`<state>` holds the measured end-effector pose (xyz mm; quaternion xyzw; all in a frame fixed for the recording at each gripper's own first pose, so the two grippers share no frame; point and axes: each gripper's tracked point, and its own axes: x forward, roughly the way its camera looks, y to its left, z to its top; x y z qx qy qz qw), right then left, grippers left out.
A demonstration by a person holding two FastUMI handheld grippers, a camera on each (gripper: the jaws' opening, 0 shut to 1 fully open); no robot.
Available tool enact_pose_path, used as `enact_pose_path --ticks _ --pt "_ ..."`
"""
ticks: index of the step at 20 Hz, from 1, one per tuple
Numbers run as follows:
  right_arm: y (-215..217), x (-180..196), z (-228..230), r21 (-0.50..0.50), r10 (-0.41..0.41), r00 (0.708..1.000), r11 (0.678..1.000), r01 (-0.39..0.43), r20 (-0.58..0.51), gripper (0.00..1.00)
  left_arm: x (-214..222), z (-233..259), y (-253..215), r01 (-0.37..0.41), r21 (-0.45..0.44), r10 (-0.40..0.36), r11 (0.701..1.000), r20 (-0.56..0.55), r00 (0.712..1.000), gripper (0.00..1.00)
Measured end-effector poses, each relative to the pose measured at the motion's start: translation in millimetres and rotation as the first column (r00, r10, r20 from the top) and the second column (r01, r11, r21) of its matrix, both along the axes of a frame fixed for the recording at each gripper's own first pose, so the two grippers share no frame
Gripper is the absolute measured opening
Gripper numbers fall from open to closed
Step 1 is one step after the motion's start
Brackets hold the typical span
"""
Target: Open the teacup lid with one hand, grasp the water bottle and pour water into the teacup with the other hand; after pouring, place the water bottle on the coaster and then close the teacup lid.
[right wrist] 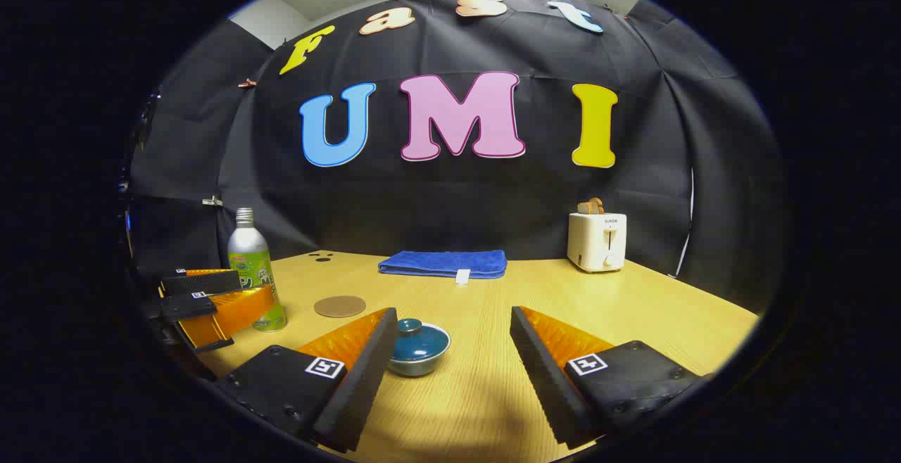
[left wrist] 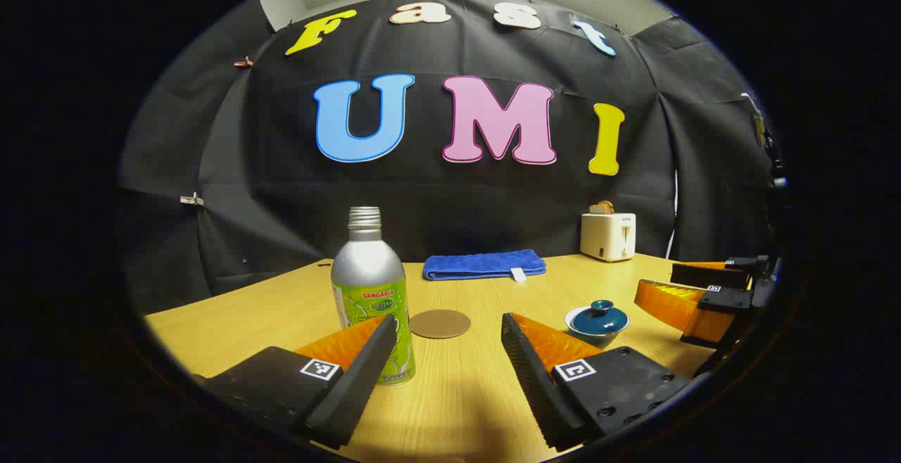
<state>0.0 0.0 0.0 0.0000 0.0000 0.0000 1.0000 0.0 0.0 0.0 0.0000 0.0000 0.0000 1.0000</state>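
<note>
A silver bottle (left wrist: 371,287) with a green label and no cap stands upright on the wooden table (left wrist: 464,392), just ahead of my left gripper's (left wrist: 450,336) left finger. That gripper is open and empty. To its right sits a small teacup (left wrist: 597,324) with its dark teal lid on. A round brown coaster (left wrist: 440,324) lies between bottle and cup. In the right gripper view the lidded teacup (right wrist: 418,347) sits close ahead, beside the left finger of my open right gripper (right wrist: 454,329). The bottle (right wrist: 255,269) and coaster (right wrist: 340,306) lie farther left, by the left gripper (right wrist: 211,301).
A folded blue towel (left wrist: 484,264) lies at the back of the table. A white toaster (left wrist: 608,236) with bread in it stands at the back right. The right gripper (left wrist: 704,294) shows at the right edge of the left gripper view.
</note>
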Motion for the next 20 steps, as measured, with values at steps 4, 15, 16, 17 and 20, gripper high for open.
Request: enact_pose_path --ticks 4,15,16,17,20 --pt "0.0 0.5 0.2 0.0 0.0 1.0 1.0 0.0 0.0 0.99 0.6 0.1 -0.2 0.0 0.0 0.0 1.0 0.001 1.0 0.95" --pt "0.1 0.1 -0.2 0.0 0.0 1.0 1.0 0.0 -0.001 0.99 -1.4 2.0 -3.3 0.015 0.002 -0.015 1.0 0.018 1.0 0.95" --pt "0.4 0.1 -0.2 0.0 0.0 1.0 1.0 0.0 -0.002 0.99 -1.7 2.4 -2.5 0.016 0.001 -0.016 1.0 0.018 1.0 0.95" --pt "0.6 -0.1 0.0 0.0 0.002 1.0 1.0 -0.002 -0.001 0.99 -2.0 3.3 -2.3 0.016 0.001 -0.016 1.0 0.02 1.0 0.95" --pt "4.4 0.3 -0.3 0.002 0.023 1.0 1.0 -0.023 -0.004 0.99 -4.0 7.5 -3.2 0.02 0.002 -0.02 1.0 0.04 0.999 0.95"
